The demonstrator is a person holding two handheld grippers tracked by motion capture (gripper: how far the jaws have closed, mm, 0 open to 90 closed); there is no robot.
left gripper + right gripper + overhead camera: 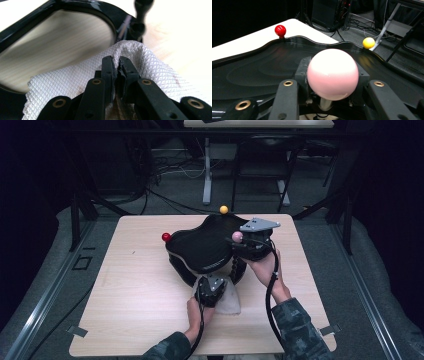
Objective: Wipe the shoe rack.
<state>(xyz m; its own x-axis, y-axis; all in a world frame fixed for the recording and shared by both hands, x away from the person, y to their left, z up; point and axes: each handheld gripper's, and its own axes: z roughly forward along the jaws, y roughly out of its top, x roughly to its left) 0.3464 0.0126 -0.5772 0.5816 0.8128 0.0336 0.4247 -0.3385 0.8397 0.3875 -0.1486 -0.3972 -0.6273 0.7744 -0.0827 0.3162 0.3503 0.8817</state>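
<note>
A black wavy tray stands raised on the wooden table, with a red ball, a yellow ball and a pink ball on its rim. My right gripper is shut on the pink ball, whose sides sit between the pads; the tray stretches beyond it. My left gripper sits at the tray's near edge, shut on a white mesh cloth pinched between its jaws. The cloth trails onto the table.
A black glossy ring and a dark post under the tray lie just past the cloth. Bare tabletop spreads to the left. Beyond the far edge are a desk leg, cables and dark floor.
</note>
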